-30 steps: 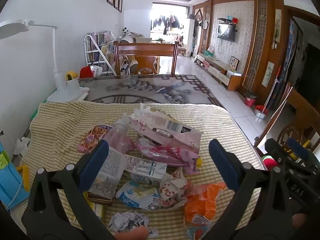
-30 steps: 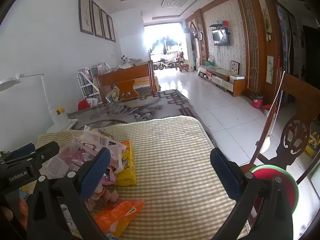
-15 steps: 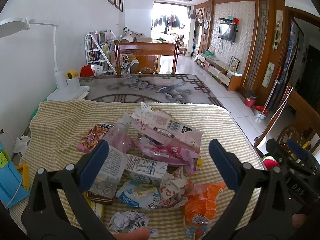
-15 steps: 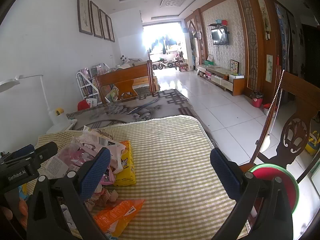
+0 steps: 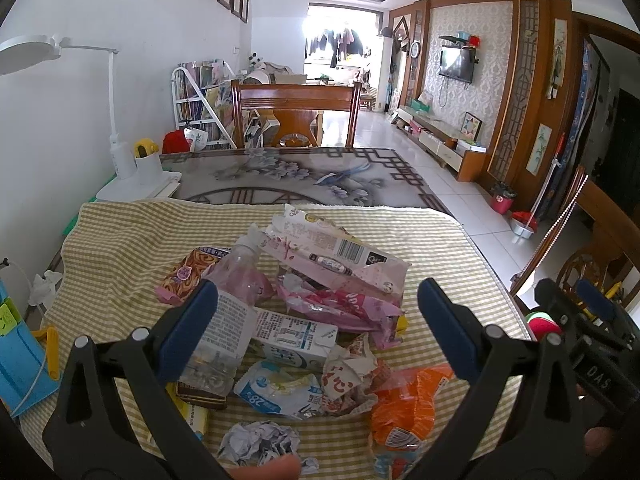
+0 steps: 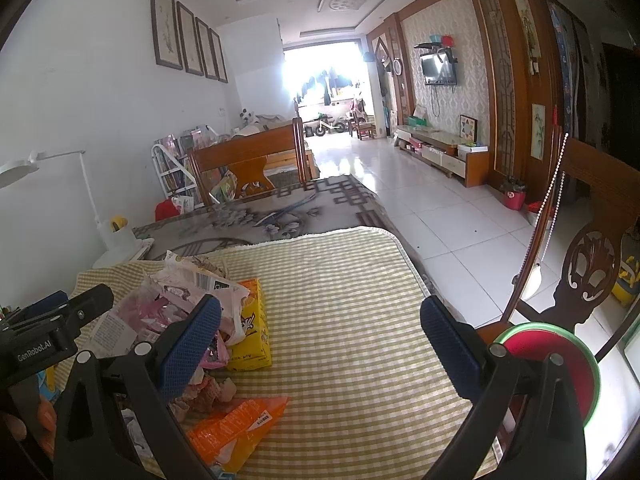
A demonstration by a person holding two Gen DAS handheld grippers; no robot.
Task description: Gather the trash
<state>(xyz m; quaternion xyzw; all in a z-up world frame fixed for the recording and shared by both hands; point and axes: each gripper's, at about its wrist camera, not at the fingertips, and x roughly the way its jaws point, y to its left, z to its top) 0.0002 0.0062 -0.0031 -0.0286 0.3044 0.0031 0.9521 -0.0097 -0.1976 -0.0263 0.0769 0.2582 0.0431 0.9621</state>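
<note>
Across the table lies a checked yellow cloth, and on its near left part sits the trash pile — pink wrappers, a clear bottle, a white carton, an orange bag and a crumpled paper ball at the near edge. Only the left wrist view takes in the whole heap; the right wrist view catches just its right fringe, with a yellow packet that the other barely shows, and a wide bare stretch of cloth running to the table's right edge. Past that edge stand a carved chair and a round red-and-green thing (I cannot tell what it is). The left gripper hangs low over the heap, fingers spread wide, gripping nothing. The right gripper hovers over the bare cloth just right of the pile — equally wide, equally empty. A fingertip shows at the bottom of the left view.
</note>
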